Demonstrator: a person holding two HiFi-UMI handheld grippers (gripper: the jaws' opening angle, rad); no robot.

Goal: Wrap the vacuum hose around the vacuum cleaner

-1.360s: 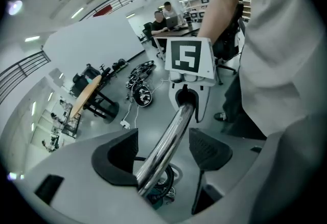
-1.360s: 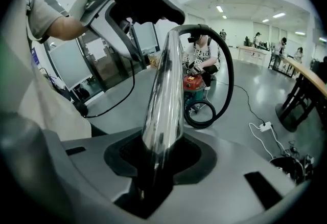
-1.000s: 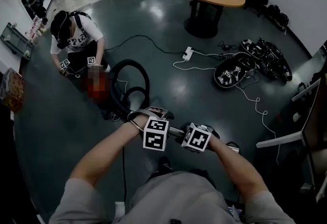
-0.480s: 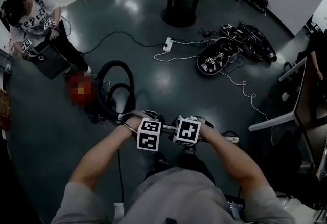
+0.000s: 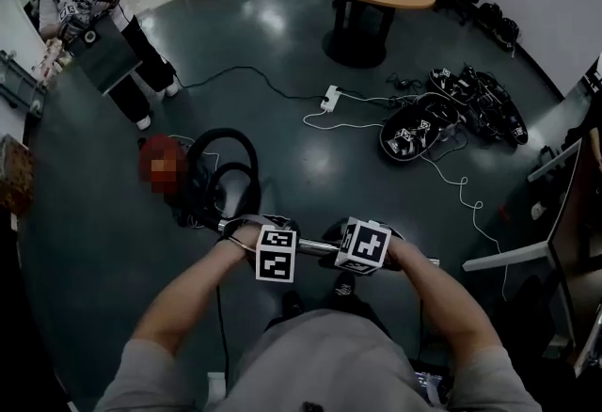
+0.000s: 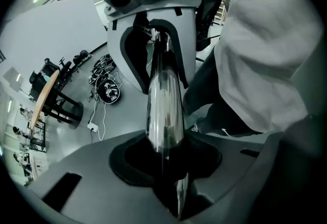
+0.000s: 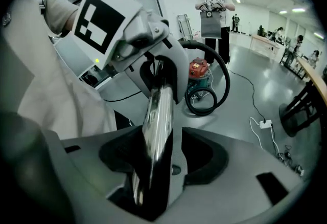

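Right gripper (image 7: 162,159) jaws just opened; head view hides wand (image 7: 157,110) gap.

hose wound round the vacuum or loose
Loose: the hose stands in an open loop beside the vacuum, not wound round its body.

Your left tongs (image 6: 166,166), just closed, clamp the metal tube (image 6: 163,100); your right tongs (image 7: 153,161) beside them have just opened around it

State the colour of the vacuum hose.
Black; the vacuum hose shows best in the head view.
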